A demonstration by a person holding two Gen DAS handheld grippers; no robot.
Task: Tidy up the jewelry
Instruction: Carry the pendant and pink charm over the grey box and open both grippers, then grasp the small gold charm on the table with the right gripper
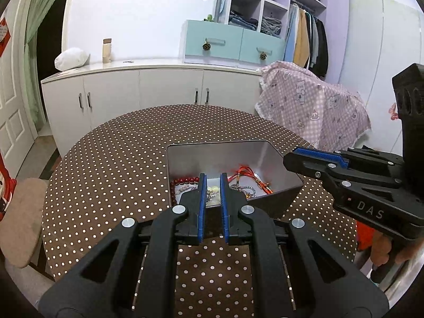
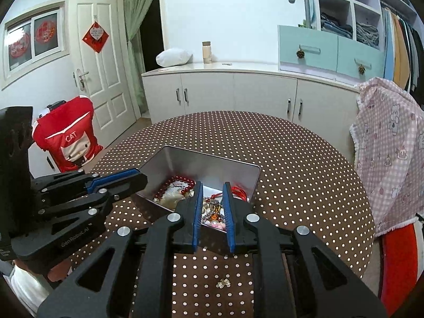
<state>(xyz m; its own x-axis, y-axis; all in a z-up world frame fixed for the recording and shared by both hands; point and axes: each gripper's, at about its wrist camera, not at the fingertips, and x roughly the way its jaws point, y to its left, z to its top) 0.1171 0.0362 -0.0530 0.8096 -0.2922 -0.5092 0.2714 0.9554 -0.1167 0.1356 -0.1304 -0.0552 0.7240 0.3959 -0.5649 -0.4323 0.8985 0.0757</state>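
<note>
1. My left tool [image 1: 212,176] hangs over the near left part of the open rectangular silver metal tin [image 1: 185,159], its blue-padded fingers [image 1: 202,198] drawn close together with only a narrow slit between them and nothing gripped
2. The tin sits on the round surface with the brown white-dotted cloth [image 1: 106,172], and the jewellery lies heaped on its floor: a dark red bead string [image 1: 182,180] at the left, a silver chain [image 1: 245,188] in the middle, red and orange cord [image 1: 245,172] to the right
3. My right tool [image 2: 212,185] points into the same tin from the near right side, its fingers a little apart and holding nothing
4. A small gold trinket [image 2: 224,283] lies alone on the dotted cloth outside the tin, just beneath my right tool
</note>
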